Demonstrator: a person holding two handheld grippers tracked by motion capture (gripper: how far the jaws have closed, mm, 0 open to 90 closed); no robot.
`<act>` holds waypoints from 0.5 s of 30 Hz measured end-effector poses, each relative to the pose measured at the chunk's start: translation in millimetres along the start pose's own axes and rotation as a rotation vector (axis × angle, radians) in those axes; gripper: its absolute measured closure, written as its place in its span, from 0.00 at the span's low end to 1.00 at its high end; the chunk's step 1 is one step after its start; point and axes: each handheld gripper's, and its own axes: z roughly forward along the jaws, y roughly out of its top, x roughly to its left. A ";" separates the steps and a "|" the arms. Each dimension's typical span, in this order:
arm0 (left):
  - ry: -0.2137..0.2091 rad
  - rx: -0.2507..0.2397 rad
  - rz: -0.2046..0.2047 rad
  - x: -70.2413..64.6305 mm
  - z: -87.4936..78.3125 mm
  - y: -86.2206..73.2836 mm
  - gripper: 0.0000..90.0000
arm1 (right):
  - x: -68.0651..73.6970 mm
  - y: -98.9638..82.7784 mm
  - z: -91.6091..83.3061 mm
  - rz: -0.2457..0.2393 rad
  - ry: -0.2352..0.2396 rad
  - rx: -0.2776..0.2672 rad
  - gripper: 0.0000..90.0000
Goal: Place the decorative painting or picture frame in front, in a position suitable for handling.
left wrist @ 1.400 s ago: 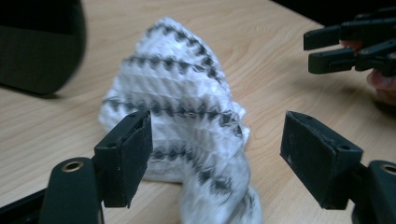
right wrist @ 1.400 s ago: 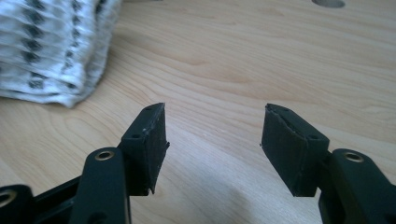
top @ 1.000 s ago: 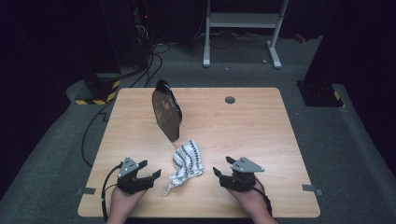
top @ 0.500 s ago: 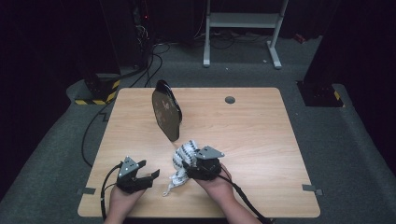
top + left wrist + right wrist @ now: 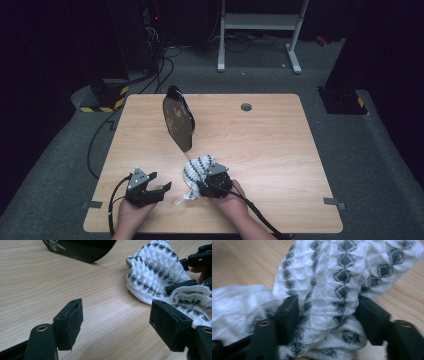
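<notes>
Closing around a fold of the white patterned cloth (image 5: 337, 290), the right tongs (image 5: 327, 315) have it between their jaws, pads against the fabric, near the tabletop's (image 5: 280, 145) front edge. The left tongs (image 5: 117, 325) hover just beside it, apart and empty

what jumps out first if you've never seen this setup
The white, diamond-patterned cloth bunched at the table's near edge, with the right claw astride a fold of it, its jaws just closing in. Behind it a dark oval plate stands upright mid-table. The left claw waits open beside the cloth.
</notes>
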 end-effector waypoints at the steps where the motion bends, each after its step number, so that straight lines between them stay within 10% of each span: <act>1: 0.000 0.000 -0.001 -0.3 0.5 -0.3 0.30 | 1.3 0.2 -0.6 -0.020 0.005 0.000 0.50; 8: -0.004 -0.009 0.008 -2.0 1.5 -0.5 0.30 | 8.2 -2.0 -3.8 -0.077 0.032 -0.013 0.75; 15: 0.002 -0.045 -0.002 -3.9 -2.1 0.9 0.30 | 2.4 -4.9 -19.7 -0.078 0.064 -0.064 0.80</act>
